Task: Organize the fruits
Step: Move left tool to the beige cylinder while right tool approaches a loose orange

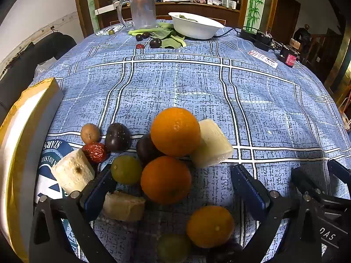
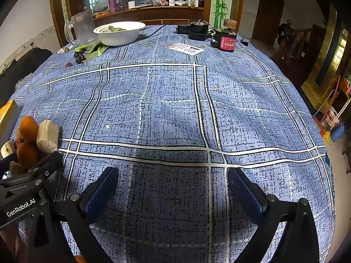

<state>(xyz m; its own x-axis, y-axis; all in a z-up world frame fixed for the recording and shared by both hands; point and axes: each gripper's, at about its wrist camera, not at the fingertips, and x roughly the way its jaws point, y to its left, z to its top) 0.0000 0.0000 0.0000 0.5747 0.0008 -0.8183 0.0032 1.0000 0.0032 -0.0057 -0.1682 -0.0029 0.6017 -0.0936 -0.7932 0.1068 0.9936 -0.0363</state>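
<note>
The left gripper (image 1: 173, 188) is hanging over the fruit pile with its jaws standing wide, holding nothing. A near orange (image 1: 165, 179) is lying between its fingers, a green fruit (image 1: 125, 169) just beside it, and a second orange (image 1: 175, 131) behind. The right gripper (image 2: 173, 188) is also wide and empty, over the bare blue tablecloth (image 2: 175, 109). Far back, a white bowl (image 1: 197, 25) is standing. I judge that picking is only beginning; the next move is calling for closing on one fruit.
</note>
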